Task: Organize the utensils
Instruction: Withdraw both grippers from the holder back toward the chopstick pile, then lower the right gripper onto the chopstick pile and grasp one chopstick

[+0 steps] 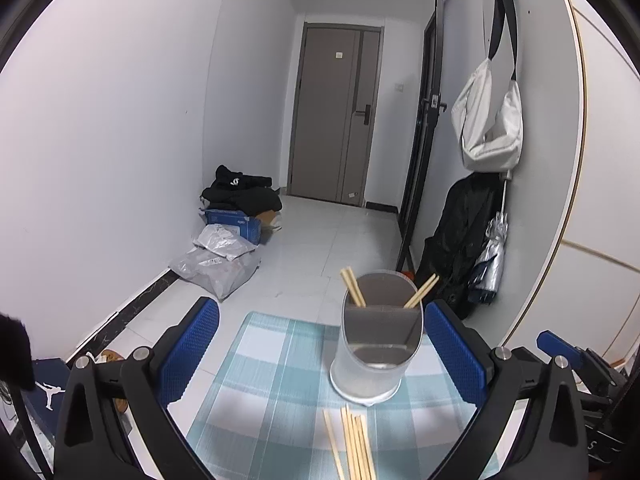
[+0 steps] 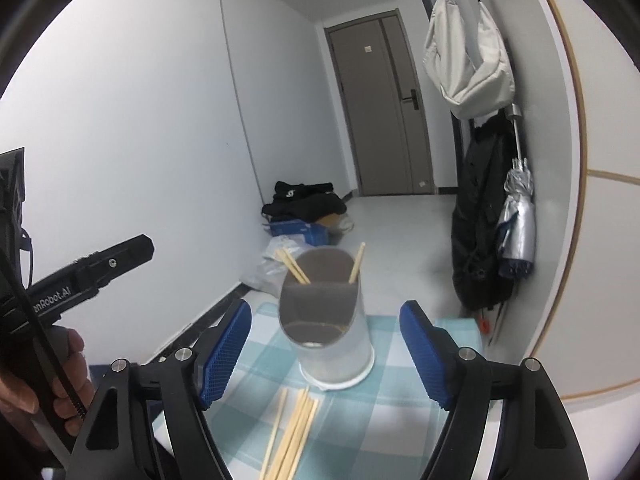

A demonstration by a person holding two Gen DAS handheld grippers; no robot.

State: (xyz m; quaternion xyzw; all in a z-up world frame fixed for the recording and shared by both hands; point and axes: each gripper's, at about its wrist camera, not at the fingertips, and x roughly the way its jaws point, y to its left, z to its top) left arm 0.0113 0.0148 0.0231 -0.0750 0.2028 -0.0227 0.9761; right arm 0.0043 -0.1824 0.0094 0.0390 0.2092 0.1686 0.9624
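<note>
A frosted utensil holder (image 1: 376, 344) (image 2: 328, 328) with an inner divider stands on a small table with a blue-and-white checked cloth (image 1: 272, 380) (image 2: 404, 420). Three wooden chopsticks (image 1: 356, 290) (image 2: 296, 268) lean in its back compartment. Several loose chopsticks (image 1: 354, 444) (image 2: 294, 432) lie on the cloth in front of the holder. My left gripper (image 1: 320, 356) is open wide above the cloth, nothing between its blue pads (image 1: 188, 352). My right gripper (image 2: 326, 354) is open too, its pads (image 2: 226, 354) standing either side of the holder's image without touching it.
The table's far edge drops to a tiled floor with bags and a blue box (image 1: 236, 226) by the left wall. A white bag (image 1: 488, 120), a black coat and a folded umbrella (image 2: 518, 228) hang at the right. A hand (image 2: 60, 380) holds the left gripper's handle.
</note>
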